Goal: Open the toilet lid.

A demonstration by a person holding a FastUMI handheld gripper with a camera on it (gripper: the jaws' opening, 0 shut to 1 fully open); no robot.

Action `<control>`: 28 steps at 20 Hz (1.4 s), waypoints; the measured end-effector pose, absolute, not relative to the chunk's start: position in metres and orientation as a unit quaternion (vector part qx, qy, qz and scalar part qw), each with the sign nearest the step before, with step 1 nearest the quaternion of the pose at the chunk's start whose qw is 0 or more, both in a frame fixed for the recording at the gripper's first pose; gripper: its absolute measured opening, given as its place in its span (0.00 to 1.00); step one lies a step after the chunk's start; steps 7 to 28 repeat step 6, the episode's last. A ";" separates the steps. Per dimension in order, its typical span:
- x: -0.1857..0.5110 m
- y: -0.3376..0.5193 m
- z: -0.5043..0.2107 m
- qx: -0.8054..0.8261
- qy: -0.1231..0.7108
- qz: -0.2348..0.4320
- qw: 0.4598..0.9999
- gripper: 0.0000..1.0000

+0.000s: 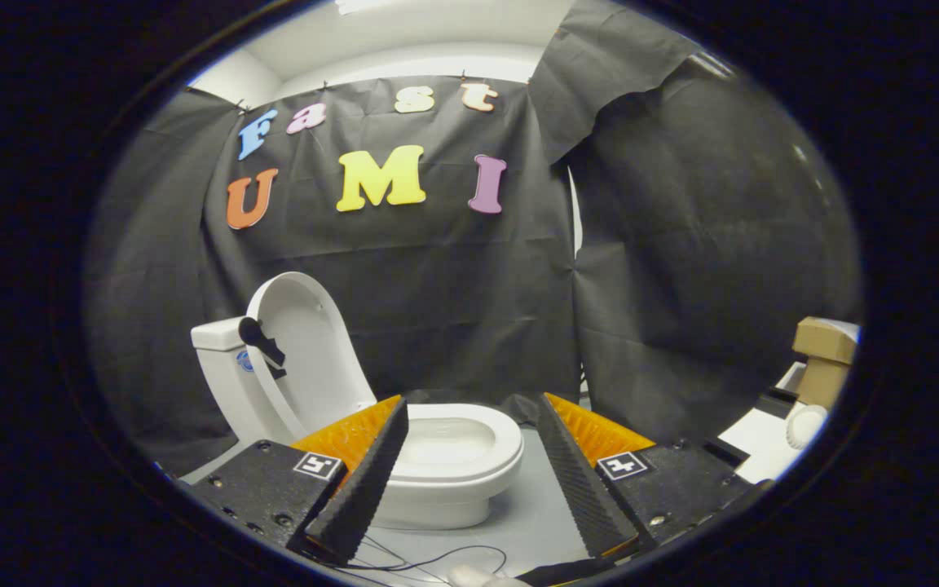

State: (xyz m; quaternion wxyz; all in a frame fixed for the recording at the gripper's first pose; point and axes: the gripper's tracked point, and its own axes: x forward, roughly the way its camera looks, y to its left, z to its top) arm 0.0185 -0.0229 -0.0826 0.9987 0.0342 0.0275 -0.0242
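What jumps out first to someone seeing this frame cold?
The small white toilet just ahead of the fingers, its lid already raised and leaning back against the tank, with the bowl exposed. The gripper is open, fingers spread wide with the bowl seen between them, touching nothing. Off to the right, cardboard boxes sit on a white surface by the black cloth wall.

Grey floor (pixel 531 497), smooth, pale. White toilet (pixel 437 456) stands on it toward the back-left, close to the cloth wall. Thin dark cable (pixel 437 561) lies looped on the floor at its near edge, in front of the toilet.
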 end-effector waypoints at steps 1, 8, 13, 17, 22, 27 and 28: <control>0.020 -0.021 -0.083 0.032 0.027 -0.023 0.999 0.99; 0.017 -0.016 -0.084 0.017 0.024 -0.019 0.999 0.99; 0.017 -0.016 -0.084 0.017 0.024 -0.019 0.999 0.99; 0.017 -0.016 -0.084 0.017 0.024 -0.019 0.999 0.99; 0.017 -0.016 -0.084 0.017 0.024 -0.019 0.999 0.99; 0.017 -0.016 -0.084 0.017 0.024 -0.019 0.999 0.99; 0.017 -0.016 -0.084 0.017 0.024 -0.019 0.999 0.99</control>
